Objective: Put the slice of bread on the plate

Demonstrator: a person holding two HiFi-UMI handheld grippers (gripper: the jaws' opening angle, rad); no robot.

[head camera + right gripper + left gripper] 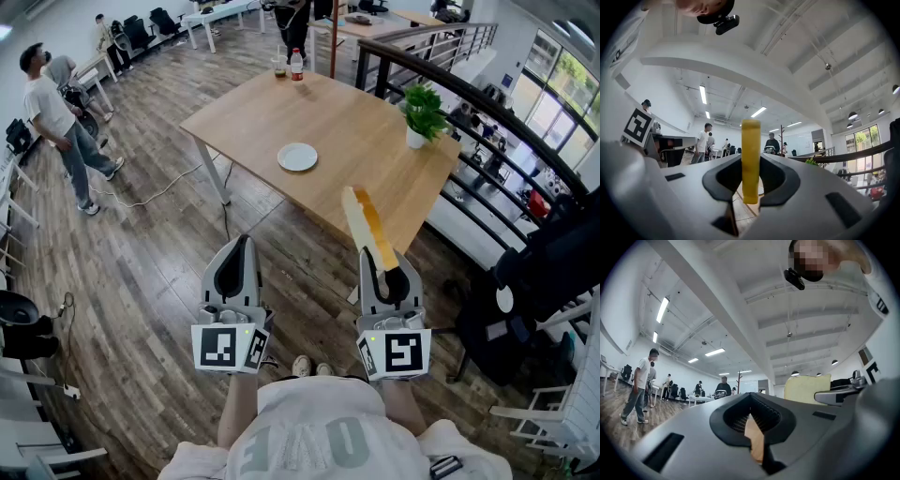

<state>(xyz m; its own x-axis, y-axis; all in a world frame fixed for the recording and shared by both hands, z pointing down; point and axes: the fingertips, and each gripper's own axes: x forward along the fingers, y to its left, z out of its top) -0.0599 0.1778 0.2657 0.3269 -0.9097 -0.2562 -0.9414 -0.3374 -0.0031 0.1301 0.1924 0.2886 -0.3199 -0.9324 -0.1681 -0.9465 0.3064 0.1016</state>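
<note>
The slice of bread (364,223) is already clamped upright in the right tongs (382,270), well short of the empty plate (297,157) on the tabletop (361,127), so carrying and placing remain, while the left tongs (234,269) are closed on nothing.

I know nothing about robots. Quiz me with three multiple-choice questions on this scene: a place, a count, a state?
1. The round white plate sits on: A the light wooden table; B the floor; C the black railing.
2. Count of potted green plants on the table: A one; B two; C three.
3. The right tongs are: A open, empty; B shut on the yellow slice of bread; C resting on the plate.
Answers: A, it lies mid-table; A, only one stands there; B, the slice is clamped between them.
</note>
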